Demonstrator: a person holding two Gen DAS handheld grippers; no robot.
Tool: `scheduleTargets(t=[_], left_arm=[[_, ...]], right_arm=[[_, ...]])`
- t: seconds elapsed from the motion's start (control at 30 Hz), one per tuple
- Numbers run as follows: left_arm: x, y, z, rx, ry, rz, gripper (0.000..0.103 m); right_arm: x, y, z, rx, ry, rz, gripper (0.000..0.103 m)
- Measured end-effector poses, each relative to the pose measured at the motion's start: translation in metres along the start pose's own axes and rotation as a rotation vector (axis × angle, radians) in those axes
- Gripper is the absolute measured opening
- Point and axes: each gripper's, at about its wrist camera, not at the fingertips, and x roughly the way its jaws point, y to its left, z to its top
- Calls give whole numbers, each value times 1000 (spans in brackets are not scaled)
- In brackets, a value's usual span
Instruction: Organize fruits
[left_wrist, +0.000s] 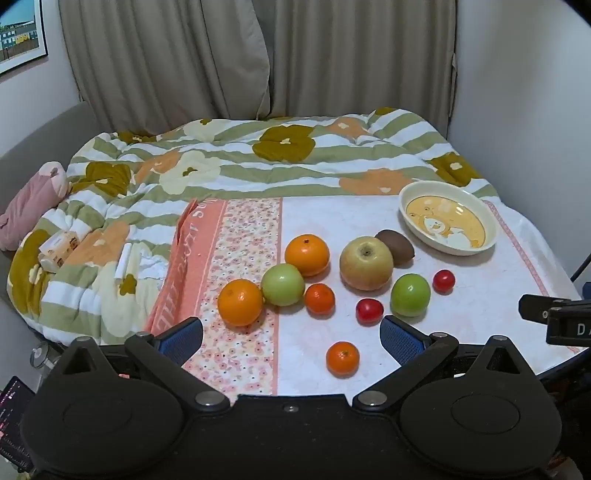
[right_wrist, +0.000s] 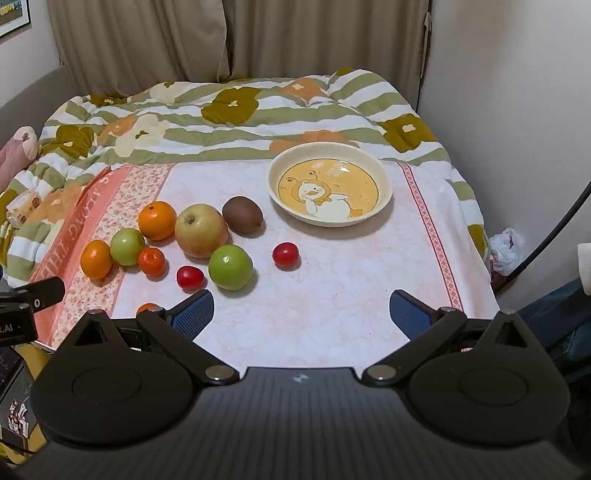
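Both tools hang over the near edge of the table, nothing lifted. Left gripper (left_wrist: 291, 332): fingers spread wide, empty. Right gripper (right_wrist: 301, 314): likewise spread, empty. Fruits lie loose on the cloth, centre to left in both views; the plate (right_wrist: 384, 184) sits bare at upper right, the kiwi (right_wrist: 242, 214) nearest it. The small mandarin (left_wrist: 342, 358) lies almost between the left fingers, just ahead. The green apple (right_wrist: 230, 266) sits up-left of the right gripper. Judgement: left is better placed for the mandarin.
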Motion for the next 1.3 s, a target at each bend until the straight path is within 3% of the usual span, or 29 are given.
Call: scheduleTargets(t=[0.23, 1.3], left_arm=[[-1, -2, 1, -16, -31, -10, 103], [2, 5, -2, -4, -31, -19, 103]], right_arm=[[2, 2, 0, 2, -1, 3, 103], [2, 15, 4, 4, -1, -2, 103]])
